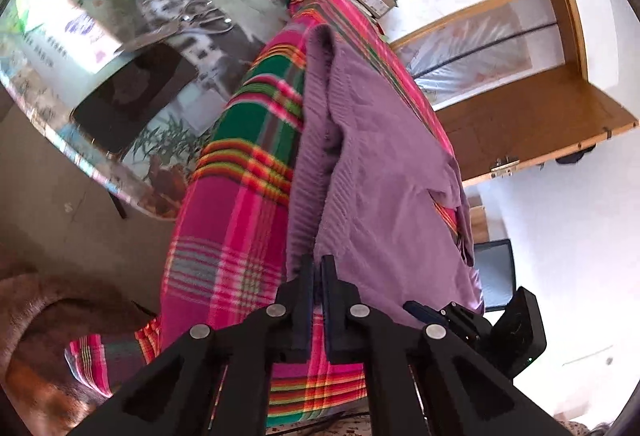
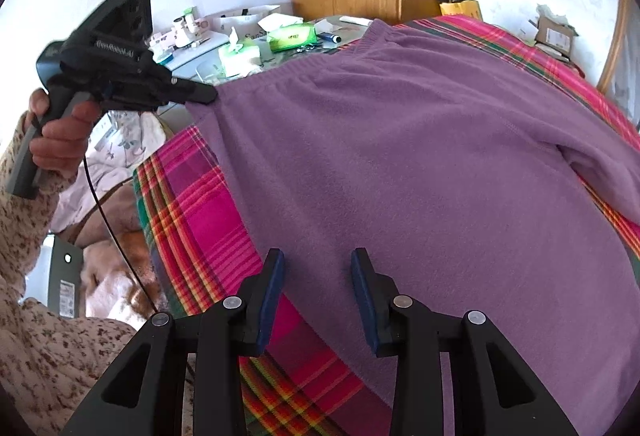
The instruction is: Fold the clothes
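My left gripper (image 1: 318,276): jaws nearly closed, pinching ribbed edge of purple fleece garment (image 2: 400,156). My right gripper (image 2: 318,276): jaws wide, holding nothing, hovering over garment's near part. Garment lies spread on pink-green plaid blanket (image 2: 192,204), one corner lifted by left gripper.

Risks:
- thin pinch on hem; fleece may slip out under pull
- one-sided lift may skew fold line
- blanket may drag along

Writing: green tissue pack (image 2: 292,34) label illegible; white paper bag (image 2: 248,22) shows "San…", rest hidden.
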### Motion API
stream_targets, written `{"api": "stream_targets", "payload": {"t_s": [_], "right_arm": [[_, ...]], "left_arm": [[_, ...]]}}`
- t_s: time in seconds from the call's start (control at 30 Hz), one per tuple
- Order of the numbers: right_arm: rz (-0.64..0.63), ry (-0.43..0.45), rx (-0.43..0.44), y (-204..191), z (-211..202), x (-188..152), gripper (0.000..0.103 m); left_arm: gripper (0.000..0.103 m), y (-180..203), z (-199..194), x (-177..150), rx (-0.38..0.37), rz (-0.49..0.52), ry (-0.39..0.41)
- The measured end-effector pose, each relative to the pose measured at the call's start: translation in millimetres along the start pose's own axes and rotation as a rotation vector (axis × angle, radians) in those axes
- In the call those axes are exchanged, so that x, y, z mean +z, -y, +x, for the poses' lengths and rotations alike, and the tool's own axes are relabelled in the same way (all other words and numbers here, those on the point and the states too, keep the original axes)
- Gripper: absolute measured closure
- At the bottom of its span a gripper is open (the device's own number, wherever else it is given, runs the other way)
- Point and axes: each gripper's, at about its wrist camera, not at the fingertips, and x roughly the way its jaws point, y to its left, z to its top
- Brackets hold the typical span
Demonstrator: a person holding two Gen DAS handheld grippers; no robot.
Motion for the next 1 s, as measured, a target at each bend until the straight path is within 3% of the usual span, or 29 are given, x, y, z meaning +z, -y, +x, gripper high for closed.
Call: {"api": "stream_targets", "payload": {"t_s": [0.1,0.3,0.53,0.77,1.0], "right_arm": [[0.003,-0.001,-0.002,0,0,2,0.066],[0.028,0.053,0.011,-5,3,22,0.066],[0.043,0.100,0.034,-20,22,53,0.066],[0.047,0.141,0.006,-32,44,84,0.066],[0.114,0.145,0.002,-14,46,83,0.065]], "left_arm": [[0.099,-8,8,0,0.019,-0.013,-0.022],[0.097,3,4,4,0.073,0.062,-0.015],[0.088,21,-4,46,0.110,0.139,0.027],[0.086,44,35,92,0.116,0.183,-0.057],[0.084,53,69,115,0.132,0.178,-0.121]]}}
